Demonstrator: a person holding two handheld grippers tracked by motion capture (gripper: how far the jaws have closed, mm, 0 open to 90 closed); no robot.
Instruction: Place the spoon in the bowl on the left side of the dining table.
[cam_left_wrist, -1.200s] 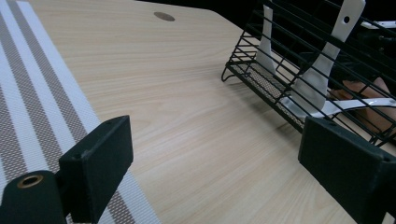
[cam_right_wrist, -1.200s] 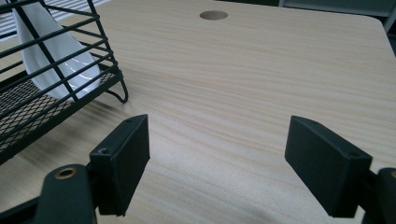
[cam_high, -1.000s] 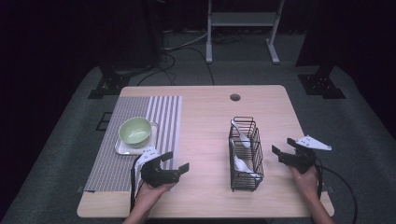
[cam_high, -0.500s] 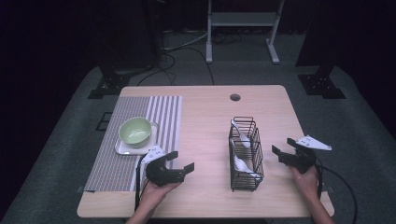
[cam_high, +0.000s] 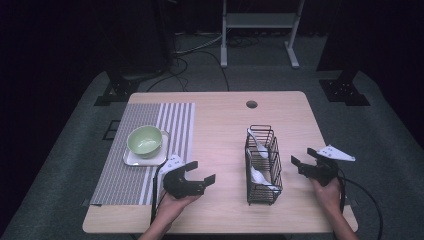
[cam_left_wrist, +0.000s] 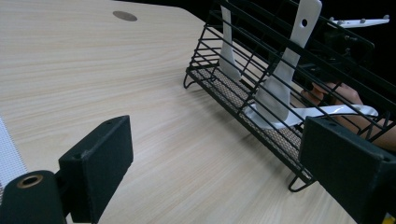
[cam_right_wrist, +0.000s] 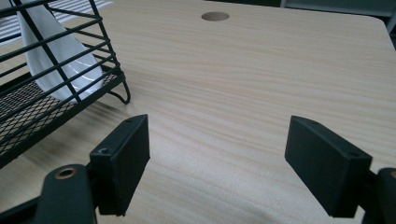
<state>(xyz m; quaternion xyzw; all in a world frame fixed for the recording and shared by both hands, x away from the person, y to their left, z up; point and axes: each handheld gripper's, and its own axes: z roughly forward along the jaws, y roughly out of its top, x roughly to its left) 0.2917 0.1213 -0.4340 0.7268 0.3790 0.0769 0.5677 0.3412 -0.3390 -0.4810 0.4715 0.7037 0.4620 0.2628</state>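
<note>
Dark room with grey carpet is surrounding a light wooden tabletop (cam_high: 220, 125); black stands and cables are sitting on the floor at the far side. Black wire basket (cam_high: 262, 165) is standing right of centre on the tabletop, holding white spoons (cam_high: 258, 176), one leaning at its far end and others toward its near end. Left tongs (cam_high: 196, 171) are hovering over bare wood just right of the striped placemat (cam_high: 150, 150), jaws spread wide and holding nothing. Basket is lying to the right of these tongs, near but apart; in the left gripper view its long side (cam_left_wrist: 280, 84) is running across between the two jaws, farther off, with spoons (cam_left_wrist: 280, 88) leaning against the wires. Right tongs (cam_high: 305, 157) are sitting just beside the basket's right wall, not touching, jaws likewise spread and empty. In the right gripper view the basket's corner (cam_right_wrist: 51, 84) is showing at the left, one spoon bowl (cam_right_wrist: 60, 60) behind the wire. Green bowl (cam_high: 145, 140) is resting on a white plate (cam_high: 131, 160) on the placemat, far-left of the left tongs.
</note>
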